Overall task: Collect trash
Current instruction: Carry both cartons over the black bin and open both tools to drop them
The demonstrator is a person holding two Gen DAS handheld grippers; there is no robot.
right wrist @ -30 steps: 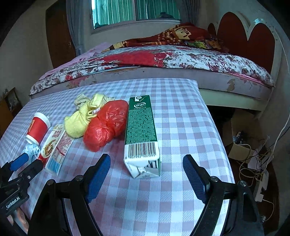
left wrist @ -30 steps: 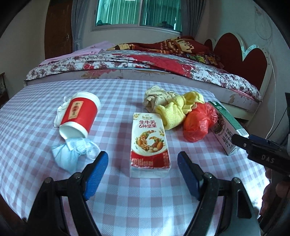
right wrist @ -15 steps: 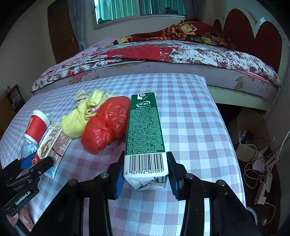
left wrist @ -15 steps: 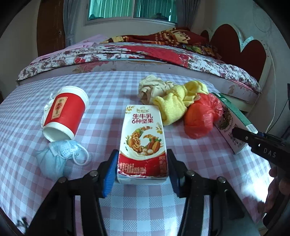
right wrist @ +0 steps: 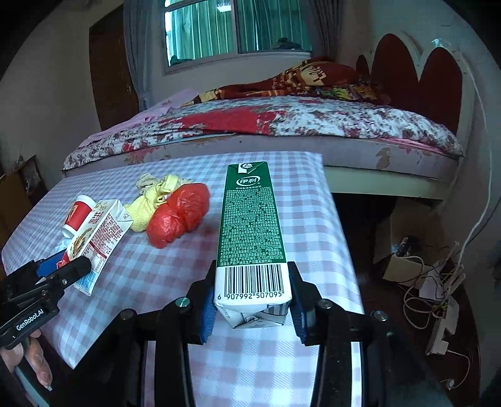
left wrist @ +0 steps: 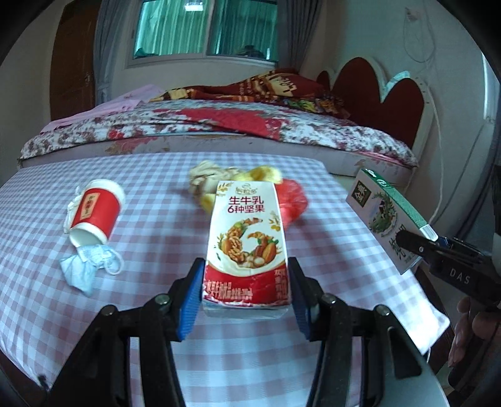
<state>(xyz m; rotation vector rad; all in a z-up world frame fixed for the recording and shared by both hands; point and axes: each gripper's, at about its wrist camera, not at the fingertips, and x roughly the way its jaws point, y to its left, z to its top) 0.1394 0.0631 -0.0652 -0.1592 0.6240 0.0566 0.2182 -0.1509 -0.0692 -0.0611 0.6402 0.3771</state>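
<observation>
From my feed I look across a table under a pink-and-white checked cloth to a bed with a red-and-white floral quilt just behind it. A dark red scalloped headboard with white trim stands against the pale wall on the right. A window with green curtains gives dim daylight. A dark wooden door is at left. Tangled cables lie on the floor.

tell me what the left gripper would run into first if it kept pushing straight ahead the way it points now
The left gripper is shut on the red nut milk carton, which leads the way. Straight ahead lie the yellow cloth and red plastic bag; the carton would probably meet those first, though the lift height is unclear.
</observation>
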